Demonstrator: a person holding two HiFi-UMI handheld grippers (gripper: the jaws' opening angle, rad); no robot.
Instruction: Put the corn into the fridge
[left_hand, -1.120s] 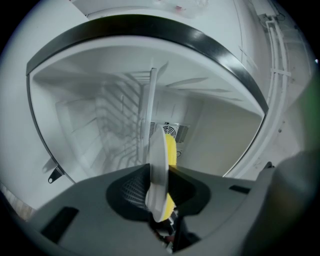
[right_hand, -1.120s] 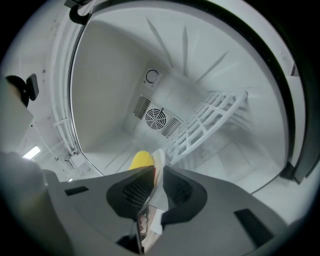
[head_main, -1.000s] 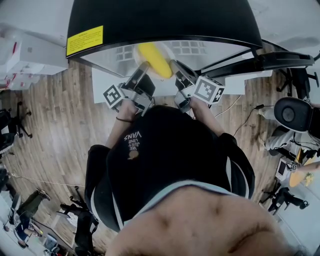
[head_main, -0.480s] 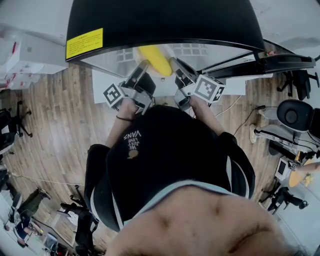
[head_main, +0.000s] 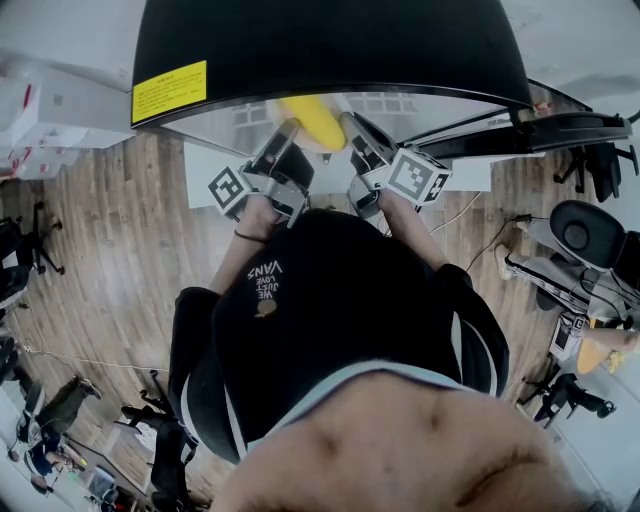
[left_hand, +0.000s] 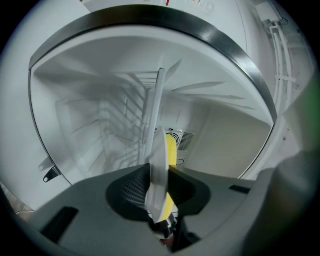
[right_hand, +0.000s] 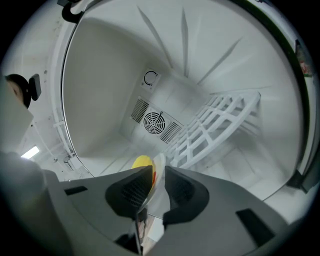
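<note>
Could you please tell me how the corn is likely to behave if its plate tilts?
The corn looks rounded and simply rests on the white plate, so it would probably roll or slide. It seems light: the plate, gripped only at its rim, shows no sag.

Bright yellow corn (head_main: 312, 118) there, sitting on a white plate (left_hand: 157, 174). The fridge (head_main: 330, 40) is black outside and plain white inside, with a white slatted rack (right_hand: 210, 127) and a round white fan grille (right_hand: 154, 122). A yellow label (head_main: 169, 80) with dark print is on its shell. The left cube (head_main: 228, 188) and right cube (head_main: 418, 177) carry black-and-white square markers. Black shirt (head_main: 340, 310), white lettering. Floor (head_main: 110, 250): brown wood-grain planks.
</note>
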